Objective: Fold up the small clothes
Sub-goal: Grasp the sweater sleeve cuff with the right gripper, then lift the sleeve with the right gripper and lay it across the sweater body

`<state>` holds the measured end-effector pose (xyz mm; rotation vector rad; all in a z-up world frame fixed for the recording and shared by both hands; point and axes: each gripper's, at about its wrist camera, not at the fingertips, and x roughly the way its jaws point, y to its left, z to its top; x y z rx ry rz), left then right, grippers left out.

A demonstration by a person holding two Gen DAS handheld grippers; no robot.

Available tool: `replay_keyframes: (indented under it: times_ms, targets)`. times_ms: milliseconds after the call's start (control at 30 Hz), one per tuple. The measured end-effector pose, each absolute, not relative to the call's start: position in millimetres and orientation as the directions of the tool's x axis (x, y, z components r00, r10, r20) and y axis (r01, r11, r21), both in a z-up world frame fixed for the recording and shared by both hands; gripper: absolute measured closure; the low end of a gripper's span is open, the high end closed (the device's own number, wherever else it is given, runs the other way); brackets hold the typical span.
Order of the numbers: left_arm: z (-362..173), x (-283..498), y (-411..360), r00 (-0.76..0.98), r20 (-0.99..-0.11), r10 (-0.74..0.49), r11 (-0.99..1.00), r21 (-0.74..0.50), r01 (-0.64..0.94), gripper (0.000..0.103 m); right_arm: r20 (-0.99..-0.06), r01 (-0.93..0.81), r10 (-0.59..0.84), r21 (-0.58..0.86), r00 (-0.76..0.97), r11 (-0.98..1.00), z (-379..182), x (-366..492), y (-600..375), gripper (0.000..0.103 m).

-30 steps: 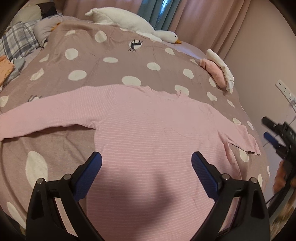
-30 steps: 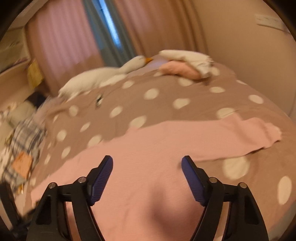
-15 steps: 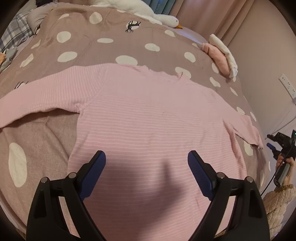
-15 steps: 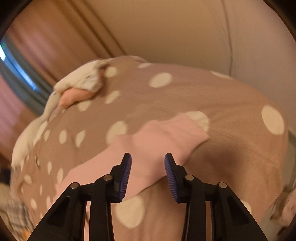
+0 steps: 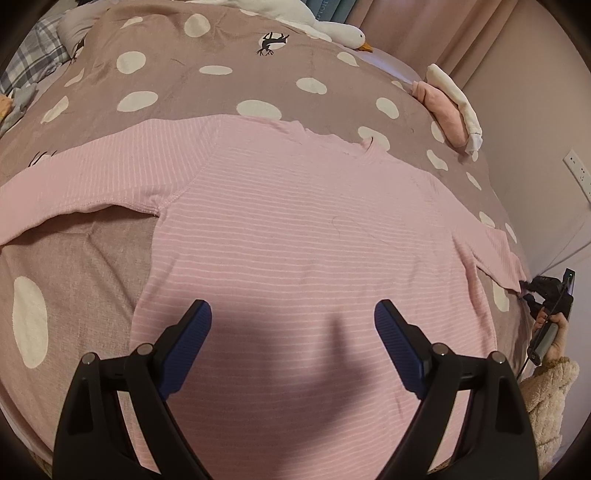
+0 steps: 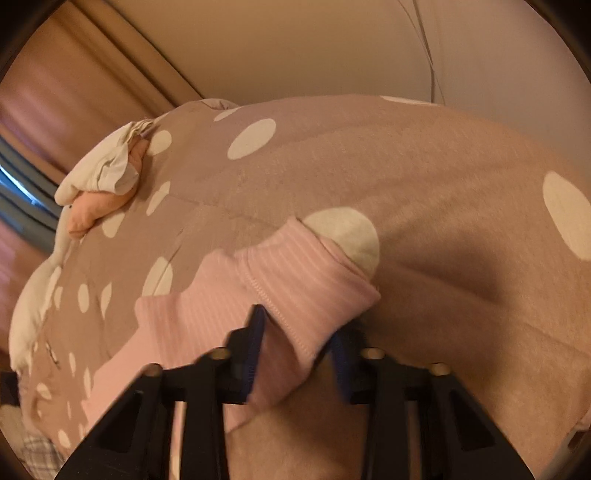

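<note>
- Left wrist view: my left gripper (image 5: pixel 291 325) hovers over the hem of the pink top (image 5: pixel 295 236), jaws spread wide, holding nothing.
- The top lies flat on the dotted blanket (image 5: pixel 221 92), sleeves out to both sides.
- Right wrist view: my right gripper (image 6: pixel 297 347) has its jaws closed around the sleeve cuff (image 6: pixel 306 291) near the blanket's edge.
- Farther off, folded clothes (image 5: pixel 448 103), then a plush goose (image 5: pixel 332 31).
</note>
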<state>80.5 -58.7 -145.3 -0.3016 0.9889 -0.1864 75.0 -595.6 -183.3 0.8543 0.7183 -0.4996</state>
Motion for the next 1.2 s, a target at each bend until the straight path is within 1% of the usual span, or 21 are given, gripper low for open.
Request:
replay_keyframes:
  times_ms: [100, 167, 233, 333, 467, 533, 633, 800, 867, 1067, 1200]
  targets:
    - [-144.3, 80.6, -57.1, 0.542, -0.79, -0.287, 0.943, -0.332, 0.016, 0.014, -0.702, 0.635, -0.138, 0.519, 0.698, 0.572, -172.3, 69.7, -597.2, 0.096]
    - [-142.9, 80.8, -53.9, 0.55, -0.784, -0.286, 0.942, -0.336, 0.011, 0.014, -0.672, 0.653, -0.226, 0.493, 0.706, 0.575, -150.8, 58.2, -599.4, 0.096]
    - [-141.1, 81.7, -51.0, 0.553, -0.783, -0.285, 0.94, -0.341, 0.002, 0.014, -0.656, 0.659, -0.265, 0.474, 0.707, 0.585, -142.1, 53.5, -603.2, 0.096]
    - [-139.4, 81.1, -46.7, 0.559, -0.78, -0.282, 0.939, -0.344, -0.006, 0.014, -0.659, 0.654, -0.256, 0.471, 0.707, 0.592, -137.1, 56.4, -607.1, 0.096]
    - [-133.4, 80.6, -39.4, 0.575, -0.773, -0.267, 0.939, -0.342, -0.024, 0.014, -0.618, 0.615, -0.288, 0.415, 0.731, 0.671, -108.6, 65.9, -583.9, 0.096]
    - [-128.8, 79.4, -34.9, 0.59, -0.764, -0.261, 0.939, -0.343, -0.03, 0.014, -0.588, 0.584, -0.286, 0.41, 0.756, 0.701, -90.1, 69.1, -571.2, 0.096]
    - [-124.2, 76.4, -28.1, 0.607, -0.755, -0.247, 0.939, -0.341, -0.042, 0.014, -0.536, 0.51, -0.254, 0.409, 0.805, 0.756, -58.8, 78.7, -547.2, 0.096]
    - [-118.5, 71.3, -16.1, 0.624, -0.747, -0.23, 0.937, -0.343, -0.065, 0.014, -0.461, 0.405, -0.227, 0.335, 0.858, 0.851, -9.8, 90.4, -494.0, 0.096]
    - [-115.7, 68.9, -12.0, 0.634, -0.739, -0.227, 0.935, -0.347, -0.069, 0.014, -0.44, 0.346, -0.184, 0.322, 0.879, 0.881, 4.2, 95.6, -471.4, 0.096]
    - [-106.6, 61.0, 1.9, 0.666, -0.719, -0.2, 0.934, -0.346, -0.092, 0.014, -0.41, 0.17, -0.037, 0.294, 0.911, 0.941, 22.7, 104.9, -406.8, 0.096]
    - [-105.3, 58.3, 10.1, 0.676, -0.711, -0.192, 0.929, -0.353, -0.108, 0.014, -0.422, 0.042, 0.094, 0.302, 0.902, 0.953, 20.7, 109.8, -365.1, 0.096]
